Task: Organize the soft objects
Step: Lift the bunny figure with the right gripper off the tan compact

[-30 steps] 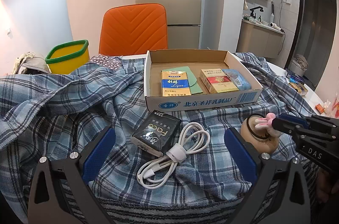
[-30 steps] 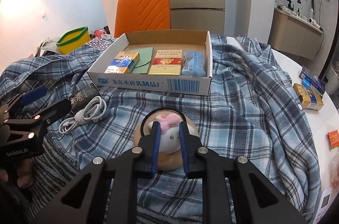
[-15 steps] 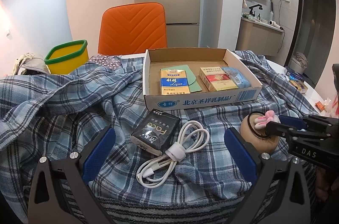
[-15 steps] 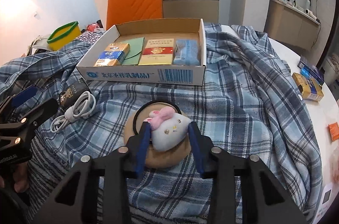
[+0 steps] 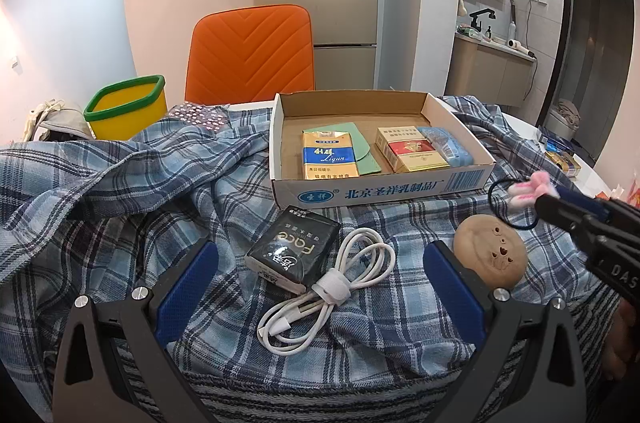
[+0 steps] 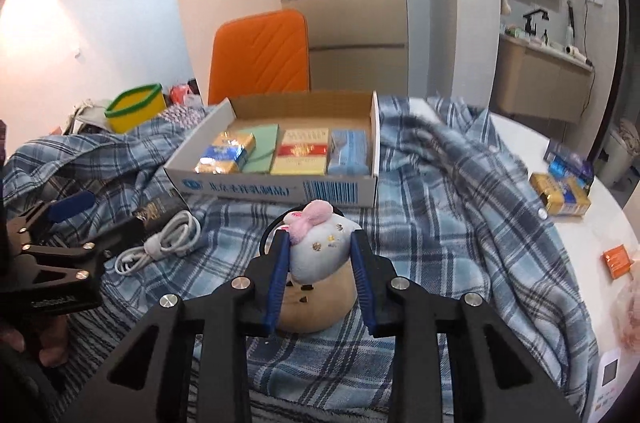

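My right gripper point(image 6: 318, 243) is shut on a small white plush toy with a pink bow point(image 6: 318, 243) and a black elastic loop, lifted above a tan round pad point(image 6: 316, 307) on the plaid cloth. In the left wrist view the toy point(image 5: 530, 189) hangs at the right gripper's tip above the tan pad point(image 5: 490, 257). My left gripper point(image 5: 316, 283) is open, low over the cloth, with a black "Face" tissue pack point(image 5: 294, 249) and a coiled white cable point(image 5: 340, 283) between its fingers. A cardboard box point(image 5: 380, 189) lies beyond.
The box point(image 6: 280, 189) holds cigarette packs, a green envelope and a blue tissue pack. A yellow bin point(image 5: 128, 105) and an orange chair point(image 5: 250, 53) stand behind. Small boxes point(image 6: 564, 193) lie on the white table to the right of the plaid cloth point(image 6: 440, 183).
My right gripper opened, closed around the plush toy and lifted it with its black loop off the tan pad. My left gripper has stayed open and almost still.
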